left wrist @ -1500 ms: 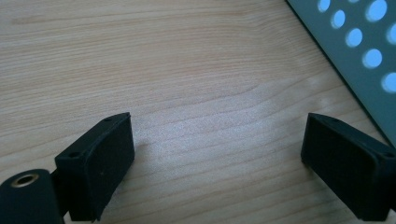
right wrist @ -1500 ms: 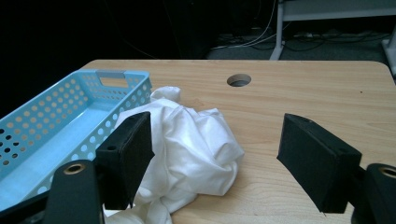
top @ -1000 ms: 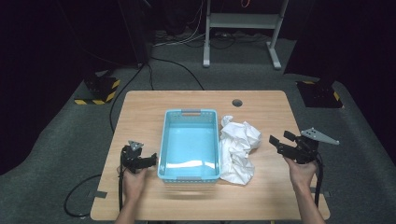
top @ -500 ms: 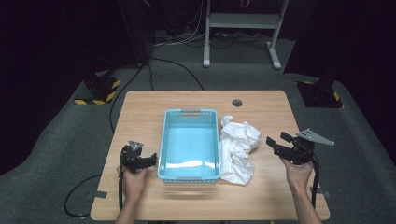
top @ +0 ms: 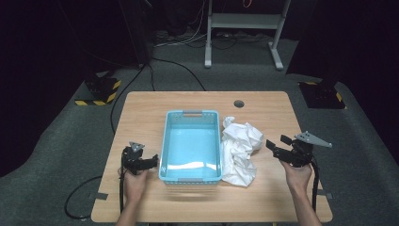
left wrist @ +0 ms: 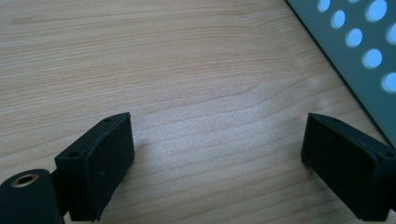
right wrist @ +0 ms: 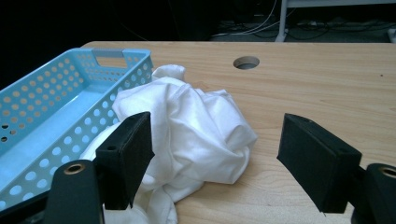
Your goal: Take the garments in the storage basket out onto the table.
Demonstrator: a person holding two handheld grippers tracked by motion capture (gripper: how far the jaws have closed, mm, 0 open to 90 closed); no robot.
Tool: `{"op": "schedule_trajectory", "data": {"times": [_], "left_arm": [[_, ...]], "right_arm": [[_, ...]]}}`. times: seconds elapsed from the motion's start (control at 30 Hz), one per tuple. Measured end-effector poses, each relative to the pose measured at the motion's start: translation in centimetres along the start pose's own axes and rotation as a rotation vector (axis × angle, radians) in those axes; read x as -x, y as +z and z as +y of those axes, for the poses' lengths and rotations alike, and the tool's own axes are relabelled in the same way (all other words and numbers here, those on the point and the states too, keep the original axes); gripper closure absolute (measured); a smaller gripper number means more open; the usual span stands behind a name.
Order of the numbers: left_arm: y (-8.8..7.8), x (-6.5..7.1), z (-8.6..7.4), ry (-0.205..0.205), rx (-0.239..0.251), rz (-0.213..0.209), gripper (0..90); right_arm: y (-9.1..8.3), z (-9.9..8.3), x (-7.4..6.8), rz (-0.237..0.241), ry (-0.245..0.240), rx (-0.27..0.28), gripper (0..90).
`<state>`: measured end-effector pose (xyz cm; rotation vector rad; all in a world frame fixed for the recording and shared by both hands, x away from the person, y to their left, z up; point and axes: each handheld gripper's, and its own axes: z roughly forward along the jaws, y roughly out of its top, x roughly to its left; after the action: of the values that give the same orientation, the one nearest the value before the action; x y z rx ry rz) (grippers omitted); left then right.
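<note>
The white cloth (top: 240, 150) lies crumpled on the worktop (top: 263, 202), touching the right side of the blue basket (top: 190, 143); the right gripper (top: 278, 144) hovers just beside it — jaws wide, nothing between them; the left gripper (top: 153, 161) rests left of the basket, jaws wide and holding nothing.

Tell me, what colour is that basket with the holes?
Light blue basket, clearest in the right gripper view.
</note>
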<state>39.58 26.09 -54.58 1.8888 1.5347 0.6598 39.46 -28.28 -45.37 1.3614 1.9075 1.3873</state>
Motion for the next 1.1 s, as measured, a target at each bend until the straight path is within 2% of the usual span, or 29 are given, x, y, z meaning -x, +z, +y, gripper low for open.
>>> {"op": "schedule_trajectory", "data": {"times": [1.1], "left_arm": [[0.0, 0.0, 0.0, 0.0, 0.0, 0.0, 9.7]], "right_arm": [[1.0, -1.5, 0.1, -0.02, -0.008, -0.047, 26.2]]}}
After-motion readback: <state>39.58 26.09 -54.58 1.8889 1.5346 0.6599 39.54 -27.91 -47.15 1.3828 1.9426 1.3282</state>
